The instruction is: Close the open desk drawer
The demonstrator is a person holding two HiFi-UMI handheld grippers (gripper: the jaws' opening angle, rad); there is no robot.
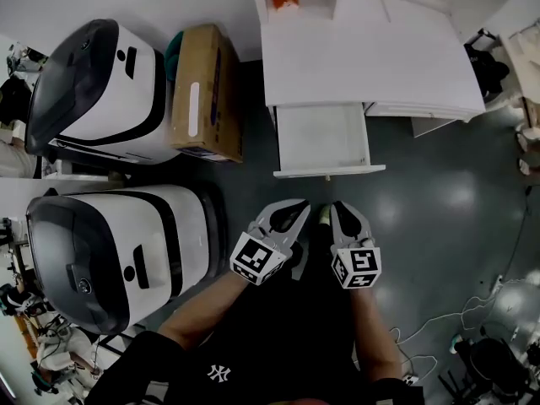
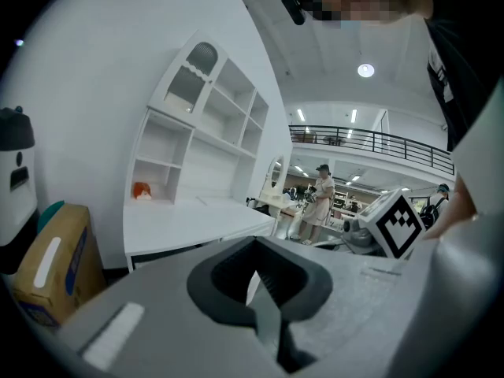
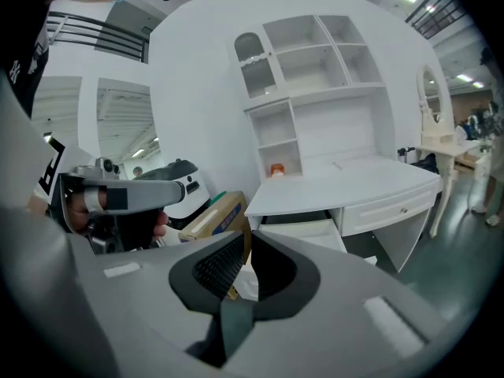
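A white desk (image 1: 371,57) stands ahead of me with its left drawer (image 1: 322,137) pulled out; the drawer looks empty and its front panel (image 1: 331,172) faces me. Both grippers hover side by side over the dark floor, short of that panel and touching nothing. My left gripper (image 1: 299,204) is shut with nothing in it, and so is my right gripper (image 1: 337,206). In the right gripper view the open drawer (image 3: 303,233) shows under the desktop (image 3: 346,183), past the right gripper (image 3: 246,241). The left gripper (image 2: 253,247) blocks the drawer in its own view; only the desk (image 2: 197,219) shows.
Two large white-and-black machines (image 1: 110,91) (image 1: 118,251) stand at the left, with a cardboard box (image 1: 205,91) between them and the desk. A shut drawer (image 1: 422,110) sits right of the open one. Cables (image 1: 472,310) lie at the lower right. A person (image 2: 319,203) stands far off.
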